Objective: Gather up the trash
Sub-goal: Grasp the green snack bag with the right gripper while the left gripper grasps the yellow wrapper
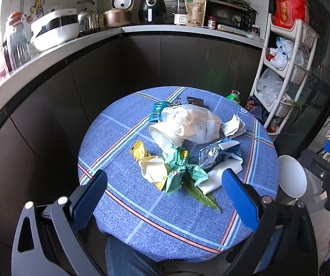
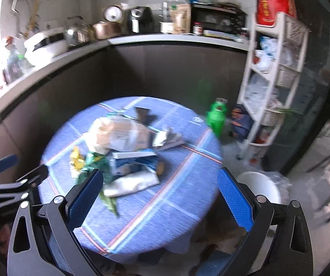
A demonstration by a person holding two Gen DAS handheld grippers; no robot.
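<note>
Both jaws wide open, gripping nothing: left gripper (image 1: 165, 194), right gripper (image 2: 160, 193). Trash pile (image 1: 188, 147) mid-table (image 1: 123, 138). White bin (image 2: 260, 187) right of table.

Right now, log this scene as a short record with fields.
surface: round table with blue plaid cloth
trash: crumpled white paper bag, green wrapper, yellow wrapper, blue foil packet, green leaf, heaped mid-table
bin: white bucket on the floor beside the table's right edge
left gripper: open, empty, above the near edge
right gripper: open, empty; view blurred
</note>
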